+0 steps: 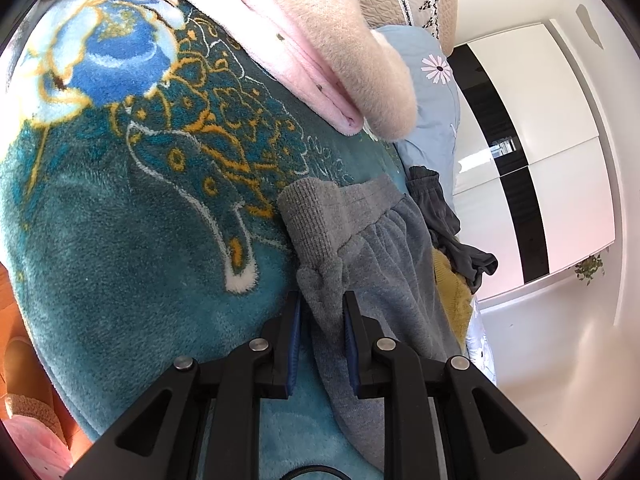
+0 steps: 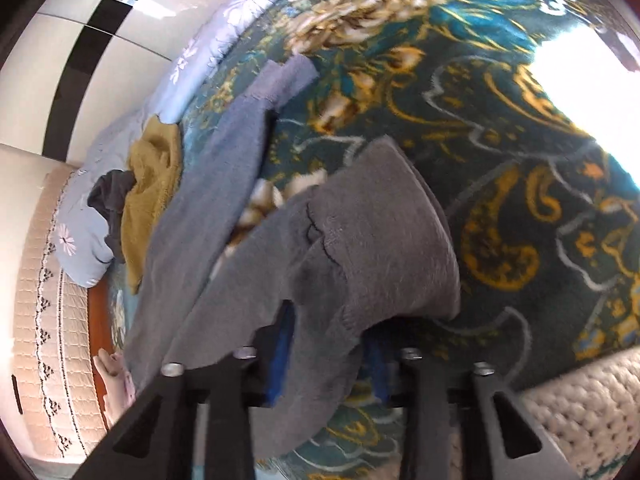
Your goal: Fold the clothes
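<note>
While each hand-held gripper (image 1: pixel 322 300) (image 2: pixel 332 332) pinches the grey trousers (image 1: pixel 384 256), mustard (image 2: pixel 152 184) and dark garments (image 2: pixel 108 196) lie beside

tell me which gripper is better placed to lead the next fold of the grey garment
Probably the left gripper: it pinches the grey garment by its ribbed cuff low over the teal blanket. The right gripper is shut on a raised, bunched part.
</note>
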Available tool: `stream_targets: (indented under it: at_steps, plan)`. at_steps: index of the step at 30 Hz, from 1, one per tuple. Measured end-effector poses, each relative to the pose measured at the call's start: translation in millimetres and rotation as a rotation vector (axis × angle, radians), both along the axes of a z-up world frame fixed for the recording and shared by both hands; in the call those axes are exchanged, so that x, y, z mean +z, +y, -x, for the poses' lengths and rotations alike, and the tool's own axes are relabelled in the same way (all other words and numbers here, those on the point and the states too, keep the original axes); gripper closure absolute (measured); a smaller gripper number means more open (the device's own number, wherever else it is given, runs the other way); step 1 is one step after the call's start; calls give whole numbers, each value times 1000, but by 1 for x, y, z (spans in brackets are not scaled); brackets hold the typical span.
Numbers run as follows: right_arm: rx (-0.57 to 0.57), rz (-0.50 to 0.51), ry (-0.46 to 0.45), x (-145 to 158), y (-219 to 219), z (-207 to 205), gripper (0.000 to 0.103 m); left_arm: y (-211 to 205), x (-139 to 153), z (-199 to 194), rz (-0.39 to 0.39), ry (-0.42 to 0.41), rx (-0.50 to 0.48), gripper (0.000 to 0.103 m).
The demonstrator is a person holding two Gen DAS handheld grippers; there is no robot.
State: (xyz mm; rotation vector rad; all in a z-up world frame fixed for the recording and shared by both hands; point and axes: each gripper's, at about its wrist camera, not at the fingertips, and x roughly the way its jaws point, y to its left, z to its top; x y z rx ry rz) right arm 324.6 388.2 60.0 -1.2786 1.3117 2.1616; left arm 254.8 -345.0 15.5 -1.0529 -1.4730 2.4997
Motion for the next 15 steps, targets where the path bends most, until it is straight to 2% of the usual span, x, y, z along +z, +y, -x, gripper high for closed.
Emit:
stream_targets:
  at_steps: [1, 2, 4, 5, 7, 8, 11, 12, 15]
  plan:
    - [-1, -7, 6, 1, 0, 3, 88, 0, 0, 0, 0, 0, 0, 84]
    - [-12, -10, 15, 2, -1, 6, 90, 1, 1, 1, 5, 3, 2, 84]
    - [-30, -10, 49, 8, 0, 8, 92, 2, 3, 2, 20, 0, 9, 85]
    - [-38, -11, 66, 11, 0, 9, 93, 3, 4, 3, 30, -8, 16, 93]
    - [-54, -15, 110, 20, 1, 10, 93, 5, 9, 2, 45, -10, 28, 96]
    - [-66, -14, 142, 27, 3, 9, 93, 7, 15, 1, 50, 0, 33, 97]
    - [-91, -26, 273, 59, 8, -4, 94, 19, 58, -14, 48, 103, -1, 97]
    - [-96, -40, 327, 74, 9, -11, 94, 22, 66, -12, 51, 107, -9, 97]
    - [-93, -116, 389, 108, 14, -23, 94, 30, 83, 0, 63, 85, -31, 97]
